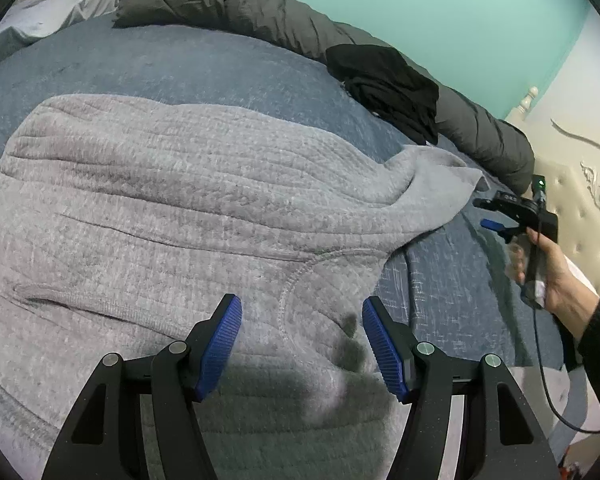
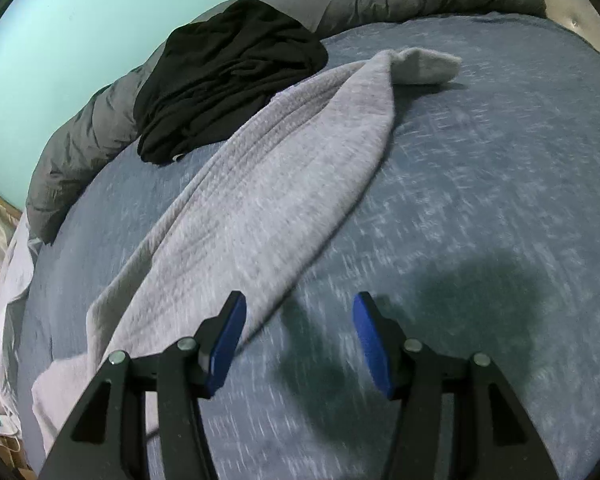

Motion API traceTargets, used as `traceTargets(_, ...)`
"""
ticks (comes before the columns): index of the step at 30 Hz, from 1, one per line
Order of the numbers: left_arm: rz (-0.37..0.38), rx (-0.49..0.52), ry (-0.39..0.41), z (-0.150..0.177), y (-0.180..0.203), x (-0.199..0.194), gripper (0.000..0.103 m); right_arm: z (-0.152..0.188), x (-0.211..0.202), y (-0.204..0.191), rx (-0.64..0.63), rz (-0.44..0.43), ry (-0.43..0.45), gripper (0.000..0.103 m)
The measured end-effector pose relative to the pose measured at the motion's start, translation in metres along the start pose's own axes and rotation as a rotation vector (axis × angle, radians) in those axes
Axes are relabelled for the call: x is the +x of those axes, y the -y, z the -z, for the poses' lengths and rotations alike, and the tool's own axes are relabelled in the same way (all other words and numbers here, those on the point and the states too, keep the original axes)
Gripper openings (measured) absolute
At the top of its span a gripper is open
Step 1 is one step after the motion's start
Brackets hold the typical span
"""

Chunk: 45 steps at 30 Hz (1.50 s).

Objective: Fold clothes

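Grey sweater (image 1: 172,208) flat on blue bed (image 1: 180,64). Left gripper (image 1: 302,344) fingers wide over it, holding nothing. Right gripper (image 2: 299,344) fingers wide, empty, beside sleeve (image 2: 284,160). Risk: pinch blanket too, fold bunches up.

One grey hoodie (image 1: 160,200), one black garment (image 1: 384,88)

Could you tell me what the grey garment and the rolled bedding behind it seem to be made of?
The grey garment looks like soft, matte cotton-blend fleece or knit: fuzzy heathered surface, stitched seams and ribbed rows. The rolled grey duvet looks like thin woven fabric, possibly polyester, over padding: fine crinkles, puffy bulk, slight sheen.
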<state>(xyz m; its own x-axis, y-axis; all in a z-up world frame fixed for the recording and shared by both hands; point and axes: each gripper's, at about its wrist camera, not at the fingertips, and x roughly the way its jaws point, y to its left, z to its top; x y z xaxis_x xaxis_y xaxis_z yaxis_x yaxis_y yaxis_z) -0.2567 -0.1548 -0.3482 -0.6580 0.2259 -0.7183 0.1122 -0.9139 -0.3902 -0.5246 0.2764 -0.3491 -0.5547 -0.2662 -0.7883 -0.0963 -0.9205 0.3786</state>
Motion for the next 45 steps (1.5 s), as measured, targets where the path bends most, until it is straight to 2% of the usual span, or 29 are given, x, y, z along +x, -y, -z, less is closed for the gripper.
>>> traceTargets(4, 0.001, -0.002, -0.004, 0.002, -0.002, 0.003, 0.067, -0.002, 0.016, -0.007, 0.007, -0.015, -0.003, 0.056)
traceTargets(5, 0.001, -0.003, -0.005, 0.002, -0.002, 0.004, 0.067, -0.002, 0.019, -0.010, 0.001, -0.008, 0.000, 0.050)
traceTargets(6, 0.001, -0.003, -0.006, 0.002, -0.002, 0.004, 0.067, -0.003, 0.020, -0.011, -0.002, 0.003, 0.002, 0.039)
traceTargets(7, 0.002, -0.003, -0.007, 0.002, -0.003, 0.005, 0.067, -0.003, 0.019, -0.012, -0.004, 0.007, 0.011, 0.031)
traceTargets(8, 0.002, -0.003, -0.008, 0.003, -0.003, 0.005, 0.067, -0.002, 0.017, -0.012, -0.006, 0.010, 0.021, 0.013)
traceTargets(9, 0.003, -0.003, -0.007, 0.002, -0.003, 0.005, 0.067, -0.002, 0.015, -0.013, -0.008, 0.012, 0.031, 0.007)
traceTargets(14, -0.003, -0.001, -0.007, 0.001, -0.004, 0.006, 0.067, 0.001, -0.019, -0.016, -0.050, 0.012, 0.097, 0.004)
traceTargets(18, -0.007, -0.003, 0.001, 0.001, -0.002, 0.004, 0.067, 0.008, -0.066, -0.008, -0.058, -0.008, 0.138, 0.003)
traceTargets(22, -0.004, -0.003, 0.010, 0.002, 0.000, -0.001, 0.067, 0.035, -0.108, 0.000, -0.061, -0.020, 0.105, 0.003)
traceTargets(24, -0.001, -0.002, 0.015, 0.001, 0.001, -0.004, 0.067, 0.059, -0.125, 0.010, -0.060, -0.003, 0.070, 0.003)
traceTargets(30, 0.001, 0.010, 0.038, 0.001, 0.010, -0.012, 0.067, 0.113, -0.127, 0.033, -0.028, -0.025, -0.017, 0.003)
traceTargets(33, 0.002, 0.012, 0.045, 0.001, 0.012, -0.015, 0.067, 0.126, -0.119, 0.037, -0.049, -0.064, -0.075, 0.006)
traceTargets(35, 0.002, 0.013, 0.047, 0.002, 0.013, -0.017, 0.067, 0.121, -0.125, 0.044, -0.038, -0.070, -0.042, 0.007)
traceTargets(37, -0.001, 0.013, 0.050, 0.001, 0.013, -0.017, 0.067, 0.107, -0.134, 0.053, 0.004, -0.069, 0.017, 0.013)
traceTargets(39, 0.000, 0.010, 0.049, 0.000, 0.012, -0.017, 0.067, 0.090, -0.139, 0.064, 0.044, -0.063, 0.076, 0.051)
traceTargets(40, 0.001, 0.009, 0.050, 0.000, 0.012, -0.017, 0.067, 0.080, -0.135, 0.068, 0.059, -0.060, 0.080, 0.054)
traceTargets(45, -0.001, 0.022, 0.044, 0.000, 0.014, -0.013, 0.067, 0.033, -0.094, 0.085, 0.083, -0.005, 0.056, 0.054)
